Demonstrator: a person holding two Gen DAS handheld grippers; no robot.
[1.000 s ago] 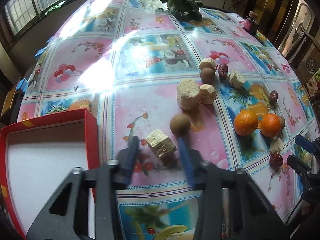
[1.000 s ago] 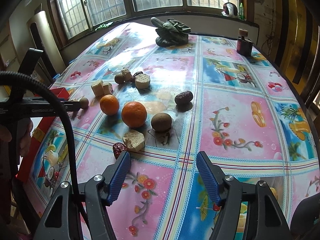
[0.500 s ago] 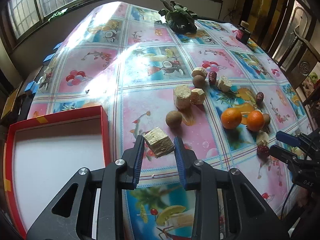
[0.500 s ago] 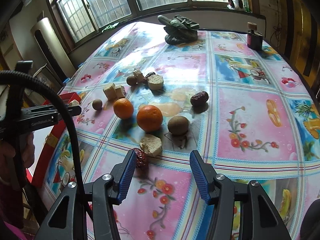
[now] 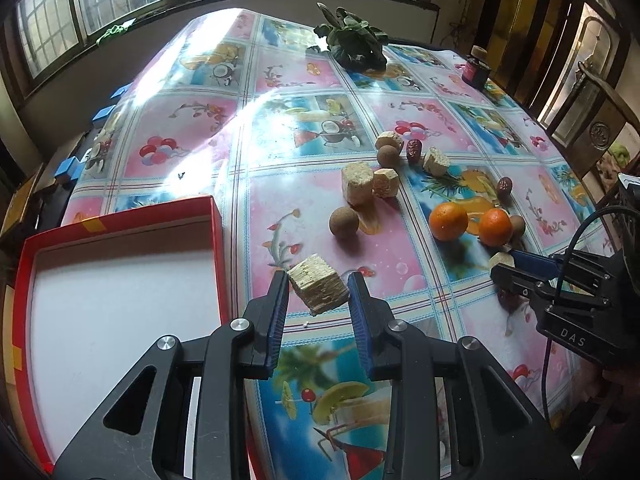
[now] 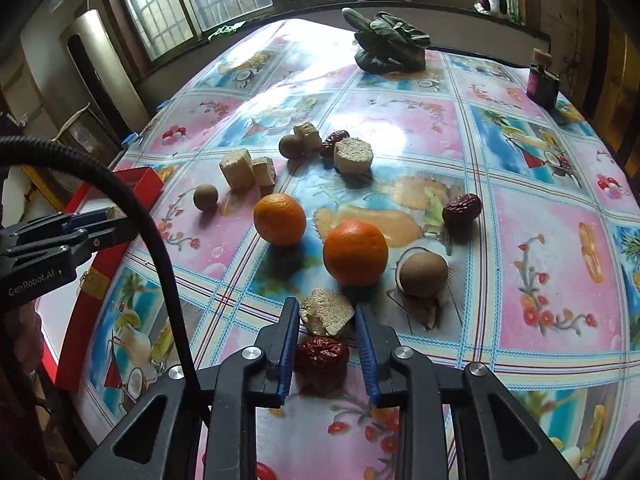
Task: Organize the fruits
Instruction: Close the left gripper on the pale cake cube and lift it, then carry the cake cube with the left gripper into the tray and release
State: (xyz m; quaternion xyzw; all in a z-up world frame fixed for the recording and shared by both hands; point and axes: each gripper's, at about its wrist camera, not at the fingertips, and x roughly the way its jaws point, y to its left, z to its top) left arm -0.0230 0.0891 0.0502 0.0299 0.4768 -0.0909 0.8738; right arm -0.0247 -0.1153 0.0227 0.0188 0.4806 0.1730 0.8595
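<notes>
Up close, the left gripper has its blue-padded jaws clamped on a tan, layered square biscuit block, lifted and tilted just beside the red cardboard tray with a white floor. The right gripper has its jaws apart around a pale crumbly cake chunk and a wrinkled dark red date; contact cannot be told. Both lie on the glossy fruit-patterned tablecloth. Just beyond sit two round oranges, a brown round fruit, and further cake pieces, well apart from the tray.
</notes>
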